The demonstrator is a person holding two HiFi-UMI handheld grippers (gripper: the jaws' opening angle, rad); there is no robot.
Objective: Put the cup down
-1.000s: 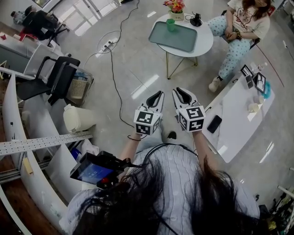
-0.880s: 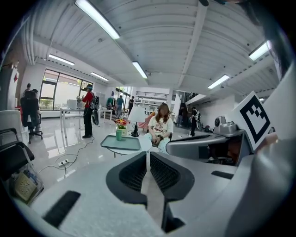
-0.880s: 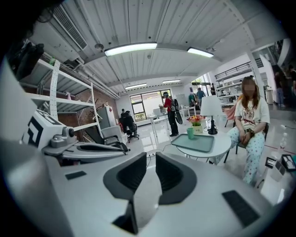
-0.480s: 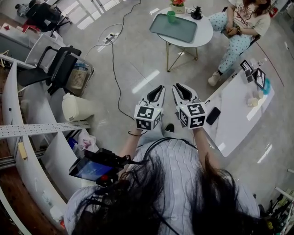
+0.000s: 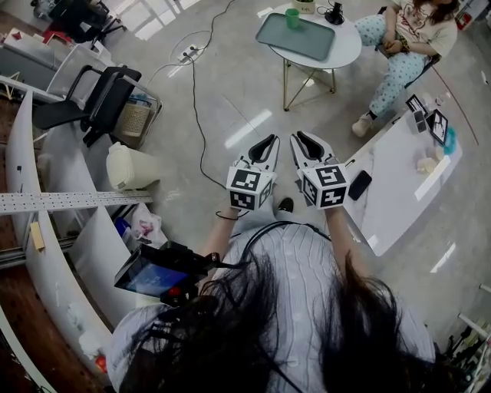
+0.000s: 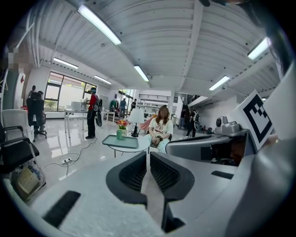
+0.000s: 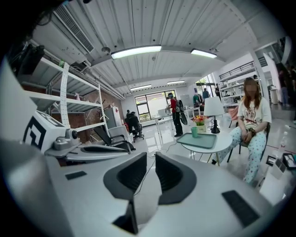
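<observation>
Both my grippers, left gripper (image 5: 267, 143) and right gripper (image 5: 301, 139), are closed on nothing, well away from the round table (image 5: 349, 51). The green cup (image 5: 292, 18) already stands at the tray's (image 5: 307, 40) far edge. So I'd say the putting down is done, nothing left.

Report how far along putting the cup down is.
Done, apparently: the small green cup stands on the grey-green rectangular tray atop the round white table. In hand: nothing; the left hand-held gripper and right hand-held gripper are both shut and empty, away from the table. Left: nothing visible.
</observation>
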